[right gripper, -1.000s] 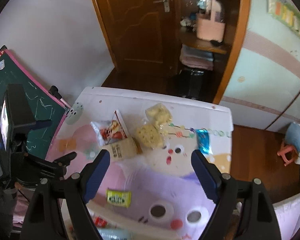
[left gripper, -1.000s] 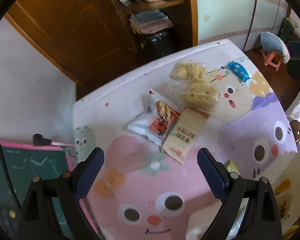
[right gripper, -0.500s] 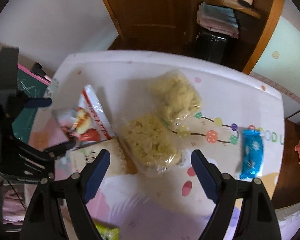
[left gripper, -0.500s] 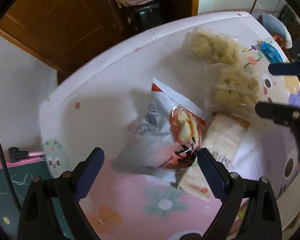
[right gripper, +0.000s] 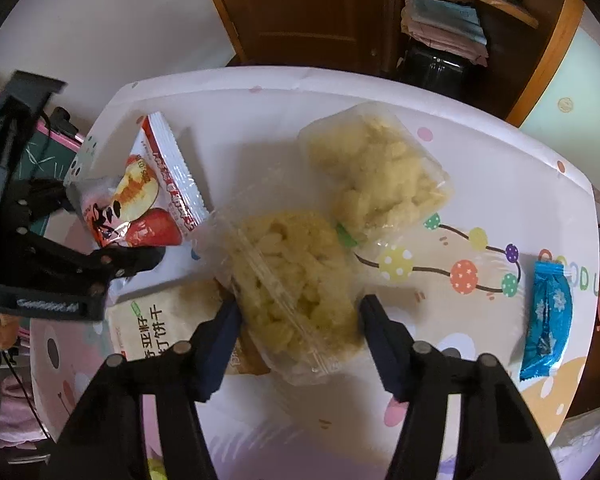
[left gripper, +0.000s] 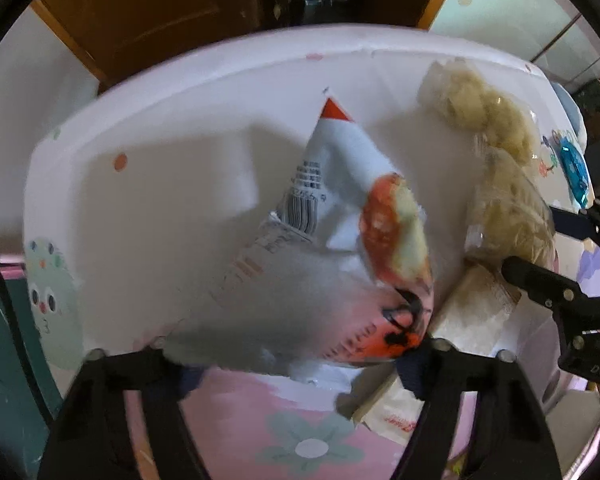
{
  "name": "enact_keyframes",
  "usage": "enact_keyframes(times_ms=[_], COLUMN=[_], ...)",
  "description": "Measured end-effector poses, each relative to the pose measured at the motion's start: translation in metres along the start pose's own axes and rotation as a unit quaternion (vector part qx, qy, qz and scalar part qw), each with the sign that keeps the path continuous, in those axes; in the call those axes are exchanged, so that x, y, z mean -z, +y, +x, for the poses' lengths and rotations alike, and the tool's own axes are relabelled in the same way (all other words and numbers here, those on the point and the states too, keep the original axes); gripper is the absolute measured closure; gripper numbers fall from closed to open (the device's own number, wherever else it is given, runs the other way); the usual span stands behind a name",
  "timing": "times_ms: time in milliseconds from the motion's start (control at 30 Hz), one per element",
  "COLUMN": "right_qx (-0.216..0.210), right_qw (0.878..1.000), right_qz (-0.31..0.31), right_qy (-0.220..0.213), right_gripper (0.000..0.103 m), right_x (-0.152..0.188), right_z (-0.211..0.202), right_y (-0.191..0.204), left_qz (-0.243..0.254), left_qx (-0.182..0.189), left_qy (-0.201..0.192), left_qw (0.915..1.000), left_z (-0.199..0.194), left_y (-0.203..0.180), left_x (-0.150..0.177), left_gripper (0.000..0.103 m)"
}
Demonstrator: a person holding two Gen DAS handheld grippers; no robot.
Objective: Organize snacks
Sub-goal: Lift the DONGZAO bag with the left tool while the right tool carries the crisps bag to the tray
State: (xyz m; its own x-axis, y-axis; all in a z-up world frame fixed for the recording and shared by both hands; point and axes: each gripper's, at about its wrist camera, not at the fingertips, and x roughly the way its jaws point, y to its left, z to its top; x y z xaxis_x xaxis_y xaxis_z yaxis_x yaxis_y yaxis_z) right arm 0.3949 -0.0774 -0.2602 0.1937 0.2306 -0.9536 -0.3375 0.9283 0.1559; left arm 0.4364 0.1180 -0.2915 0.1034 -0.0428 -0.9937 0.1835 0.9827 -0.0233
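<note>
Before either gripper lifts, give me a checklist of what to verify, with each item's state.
1. Red-and-white snack bag sits between the left gripper fingers, jaws closing: ok.
2. Left pads pressing firmly on it: cannot tell, picture blurred.
3. Clear bag of yellow snacks sits between the right gripper fingers, jaws closing: ok.
4. Cracker packet free of that bag: not ok, the bag overlaps it.
5. Blue wrapper apart from both grippers: ok.
</note>
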Motion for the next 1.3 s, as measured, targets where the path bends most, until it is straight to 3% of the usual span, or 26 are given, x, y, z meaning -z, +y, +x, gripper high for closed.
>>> enact_keyframes(times_ms=[67, 300, 567, 767, 1067, 1300], right_qx=[0.0, -0.002, -0.005, -0.021, -0.027, -0.024], right_qw=[1.0, 1.0, 0.999, 0.997, 0.991, 0.986], right_qz=[0.001, 0.014, 0.003, -0.002, -0.008, 0.009], right_qy=[-0.002, -0.01, -0.037, -0.069, -0.128, -0.163], right_gripper=[0.046, 0.048, 0.048, 0.048, 0.048, 0.048], right_x=[0.001, 0.014, 0.031, 0.049, 0.107, 0.159], right_z=[-0.001, -0.014, -0.06, -0.111, -0.206, -0.272], right_y=[0.003, 0.006, 0.017, 0.028, 0.052, 0.059], left_qz=[-0.001, -0.033, -0.039, -0.035, -0.027, -0.037], left_qx=[0.001, 0.01, 0.021, 0.043, 0.043, 0.037], left_qy=[-0.011, -0.047, -0.081, -0.119, -0.179, -0.194], left_qw=[0.9999, 0.9983, 0.9957, 0.9913, 0.9826, 0.9795], left_z=[-0.003, -0.019, -0.061, -0.128, -0.23, -0.283], left_y=[-0.002, 0.001, 0.0, -0.006, -0.041, -0.071], left_x=[0.002, 0.02, 0.046, 0.089, 0.162, 0.216], left_gripper=[0.062, 0.085, 0.086, 0.086, 0.086, 0.085])
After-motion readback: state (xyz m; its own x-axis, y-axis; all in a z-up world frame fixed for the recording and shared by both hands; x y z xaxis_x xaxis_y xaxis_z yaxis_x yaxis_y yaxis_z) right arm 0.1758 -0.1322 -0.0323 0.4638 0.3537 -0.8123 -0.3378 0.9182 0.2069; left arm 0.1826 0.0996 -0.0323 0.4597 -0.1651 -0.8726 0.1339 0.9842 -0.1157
